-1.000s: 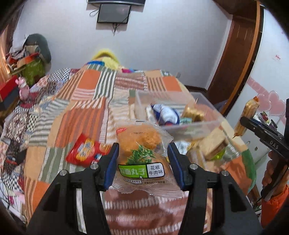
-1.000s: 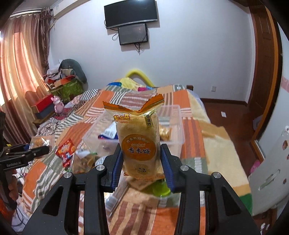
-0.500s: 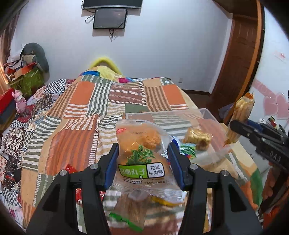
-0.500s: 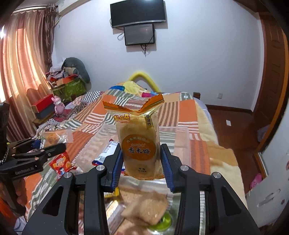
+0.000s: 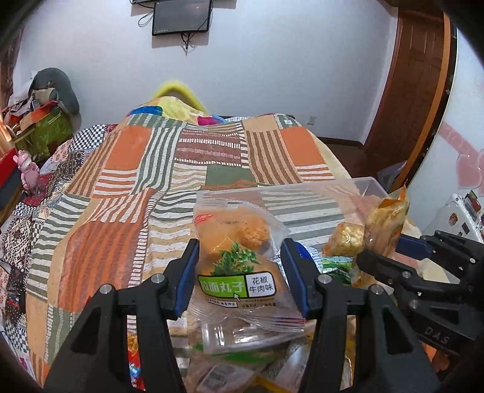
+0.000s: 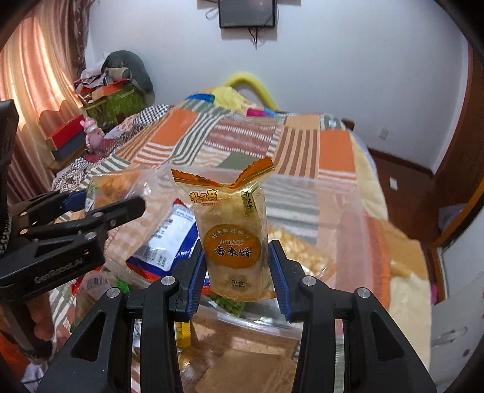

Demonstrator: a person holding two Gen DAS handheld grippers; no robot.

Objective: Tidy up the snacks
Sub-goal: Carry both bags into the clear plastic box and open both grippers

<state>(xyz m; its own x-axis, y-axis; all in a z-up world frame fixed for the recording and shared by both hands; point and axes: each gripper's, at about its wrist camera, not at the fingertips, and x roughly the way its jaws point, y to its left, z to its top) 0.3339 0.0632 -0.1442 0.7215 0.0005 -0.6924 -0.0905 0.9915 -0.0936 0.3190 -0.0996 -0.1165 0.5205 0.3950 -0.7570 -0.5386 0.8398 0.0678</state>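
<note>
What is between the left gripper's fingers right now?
In the left wrist view, a clear snack packet with a green label sits clamped between the left gripper fingers, above the clear bin.

Setting: home bedroom. Evidence: bed (image 5: pixel 127 187) under a striped patchwork quilt (image 5: pixel 211 151); wall-mounted television (image 5: pixel 181 16) on a white wall; pink-orange curtain (image 6: pixel 39 75) at a lit window; wooden door (image 5: pixel 414 90); heap of boxes and clothing (image 6: pixel 115 87) in the corner; pink plush toy (image 6: pixel 90 133) nearby.
</note>
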